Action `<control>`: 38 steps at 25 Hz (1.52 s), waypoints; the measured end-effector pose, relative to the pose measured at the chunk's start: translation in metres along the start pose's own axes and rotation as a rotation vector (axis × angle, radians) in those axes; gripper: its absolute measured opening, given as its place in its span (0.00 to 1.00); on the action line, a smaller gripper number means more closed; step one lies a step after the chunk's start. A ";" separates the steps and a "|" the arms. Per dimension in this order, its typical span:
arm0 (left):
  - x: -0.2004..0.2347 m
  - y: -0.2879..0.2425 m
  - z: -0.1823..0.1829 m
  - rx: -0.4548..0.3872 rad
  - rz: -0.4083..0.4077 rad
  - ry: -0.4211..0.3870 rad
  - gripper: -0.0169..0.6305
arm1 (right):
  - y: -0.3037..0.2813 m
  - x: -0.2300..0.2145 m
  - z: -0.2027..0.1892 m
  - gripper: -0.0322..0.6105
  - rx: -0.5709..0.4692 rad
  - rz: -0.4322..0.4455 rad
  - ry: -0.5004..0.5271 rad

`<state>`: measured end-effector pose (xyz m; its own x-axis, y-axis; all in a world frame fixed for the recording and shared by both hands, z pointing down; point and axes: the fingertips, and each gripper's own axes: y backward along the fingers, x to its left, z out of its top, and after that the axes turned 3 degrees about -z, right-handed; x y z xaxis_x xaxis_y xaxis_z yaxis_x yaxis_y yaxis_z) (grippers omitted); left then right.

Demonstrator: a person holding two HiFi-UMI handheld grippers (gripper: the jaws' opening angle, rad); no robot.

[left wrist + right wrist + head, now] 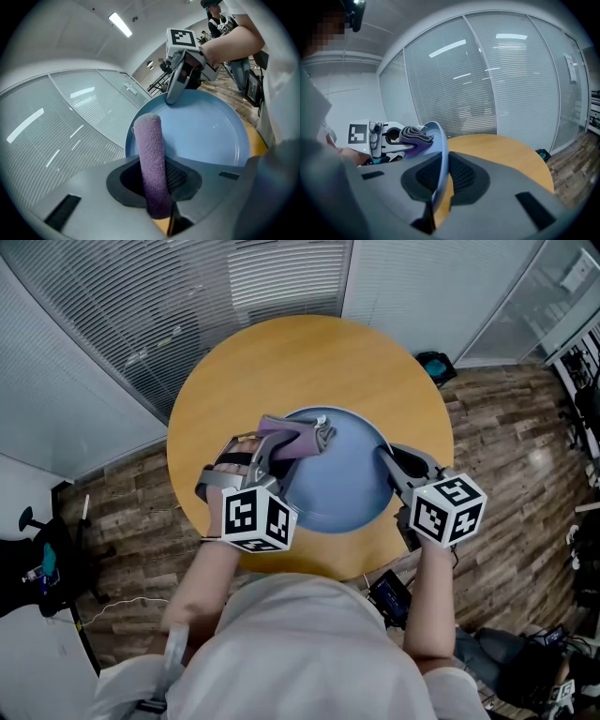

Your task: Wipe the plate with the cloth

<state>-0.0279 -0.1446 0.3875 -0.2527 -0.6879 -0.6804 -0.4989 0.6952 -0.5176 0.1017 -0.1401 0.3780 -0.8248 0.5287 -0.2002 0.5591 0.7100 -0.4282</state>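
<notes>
A round blue plate [342, 474] hangs over the near part of the wooden table [309, 362]. My right gripper [386, 457] is shut on its right rim; in the right gripper view the plate [440, 159] runs edge-on between the jaws of the right gripper [438, 183]. My left gripper [305, 442] is shut on a folded purple cloth [295, 439] at the plate's upper left edge. In the left gripper view the cloth [152, 159] sticks up out of the left gripper [157, 183], against the plate [206, 131]. The right gripper [172, 96] clamps the far rim.
Glass walls with blinds [187, 296] close off the space behind the table. A teal object [434, 367] lies on the wood floor behind the table at the right. Dark equipment [42, 563] stands at the left, and a small device [389, 594] sits near the person's waist.
</notes>
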 end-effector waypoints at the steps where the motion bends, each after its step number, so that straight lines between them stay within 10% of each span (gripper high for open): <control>1: 0.000 0.000 -0.001 0.001 -0.001 0.007 0.15 | 0.001 -0.001 0.001 0.10 -0.004 -0.002 -0.004; 38: -0.013 -0.002 0.011 -0.061 -0.070 0.174 0.15 | 0.001 -0.004 0.003 0.11 -0.081 0.058 -0.139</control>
<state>-0.0143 -0.1349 0.3915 -0.3528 -0.7632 -0.5413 -0.5678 0.6345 -0.5244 0.1053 -0.1431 0.3760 -0.7913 0.5050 -0.3447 0.6068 0.7179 -0.3412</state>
